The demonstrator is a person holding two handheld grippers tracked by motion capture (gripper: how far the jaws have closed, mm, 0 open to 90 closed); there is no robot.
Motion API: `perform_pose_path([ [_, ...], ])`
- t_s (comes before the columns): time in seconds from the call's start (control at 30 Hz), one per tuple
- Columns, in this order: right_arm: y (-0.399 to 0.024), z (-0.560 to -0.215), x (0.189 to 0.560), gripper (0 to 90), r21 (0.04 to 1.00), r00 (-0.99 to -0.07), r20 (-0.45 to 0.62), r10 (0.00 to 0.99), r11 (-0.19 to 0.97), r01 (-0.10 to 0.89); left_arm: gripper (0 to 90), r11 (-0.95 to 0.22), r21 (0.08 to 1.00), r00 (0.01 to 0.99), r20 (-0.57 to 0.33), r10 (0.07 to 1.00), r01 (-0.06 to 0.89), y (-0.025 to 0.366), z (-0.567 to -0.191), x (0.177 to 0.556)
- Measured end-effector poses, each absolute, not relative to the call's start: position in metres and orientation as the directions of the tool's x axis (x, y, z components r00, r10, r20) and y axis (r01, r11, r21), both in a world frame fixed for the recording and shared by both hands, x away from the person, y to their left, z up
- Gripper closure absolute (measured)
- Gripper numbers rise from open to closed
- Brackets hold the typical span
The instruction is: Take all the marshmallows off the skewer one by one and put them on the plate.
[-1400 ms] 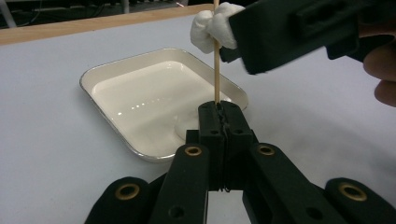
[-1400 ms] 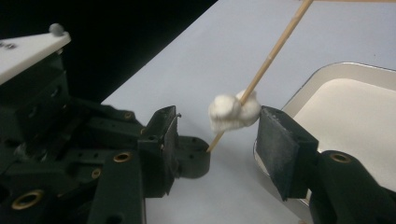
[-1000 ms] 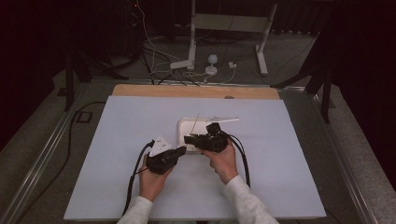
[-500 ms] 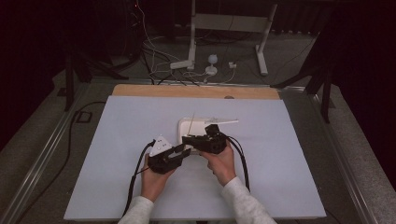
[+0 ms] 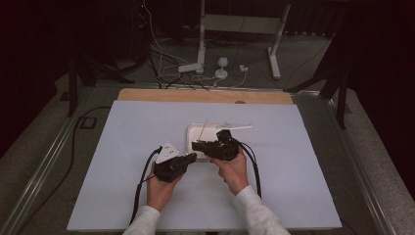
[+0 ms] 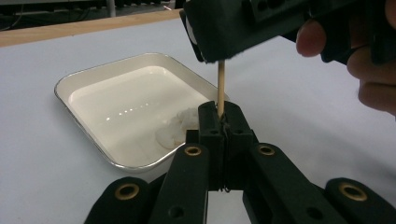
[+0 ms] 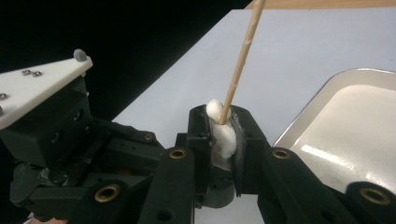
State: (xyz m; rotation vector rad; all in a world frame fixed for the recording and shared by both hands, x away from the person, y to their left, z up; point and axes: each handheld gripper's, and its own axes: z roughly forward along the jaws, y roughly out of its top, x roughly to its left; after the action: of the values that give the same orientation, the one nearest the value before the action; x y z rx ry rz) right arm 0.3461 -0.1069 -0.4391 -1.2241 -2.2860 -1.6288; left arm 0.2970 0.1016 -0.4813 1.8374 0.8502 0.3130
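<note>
The left gripper [image 6: 219,122] has its two black jaws pressed together on the lower end of a thin, pale wooden stick [image 6: 221,88], which rises upright from between them. In the left gripper view the top of that stick runs up to the underside of the right gripper, held just above by a hand [image 6: 369,60] whose fingers wrap its body. The right gripper [image 7: 223,128] is closed on a small wad of white cotton [image 7: 223,135] with the wooden stick [image 7: 240,58] passing through it and slanting up and away; the cotton bulges a little above the jaw tips.

From the high view the two grippers meet tip to tip near the middle of the pale blue-grey table [image 5: 122,147], the left gripper [image 5: 192,157] pointing right and the right gripper [image 5: 195,145] pointing left, each held in one hand. They sit at the near edge of a shallow white rectangular enamel tray [image 5: 195,132]. In the left gripper view another tuft of white cotton [image 6: 180,128] lies inside the tray [image 6: 93,74], against its near wall just behind the left gripper's jaws.
</note>
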Motion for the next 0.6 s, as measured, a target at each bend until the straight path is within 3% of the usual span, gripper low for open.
perform_pose_path([
  [0.23,-0.107,-0.434,0.349,80.2,0.766,-0.681,0.474,0.559,0.121,0.632,90.0,-0.259,0.878,0.716,-0.125,0.687,0.402,0.103,-0.483,0.297],
  [0.33,-0.121,-0.423,0.355,80.4,0.773,-0.646,0.506,0.571,0.031,0.633,90.0,-0.268,0.874,0.723,-0.128,0.679,0.406,0.103,-0.488,0.296],
  [0.6,-0.146,-0.397,0.367,80.4,0.795,-0.643,0.478,0.599,0.015,0.606,90.0,-0.280,0.874,0.732,-0.118,0.671,0.397,0.098,-0.488,0.295],
])
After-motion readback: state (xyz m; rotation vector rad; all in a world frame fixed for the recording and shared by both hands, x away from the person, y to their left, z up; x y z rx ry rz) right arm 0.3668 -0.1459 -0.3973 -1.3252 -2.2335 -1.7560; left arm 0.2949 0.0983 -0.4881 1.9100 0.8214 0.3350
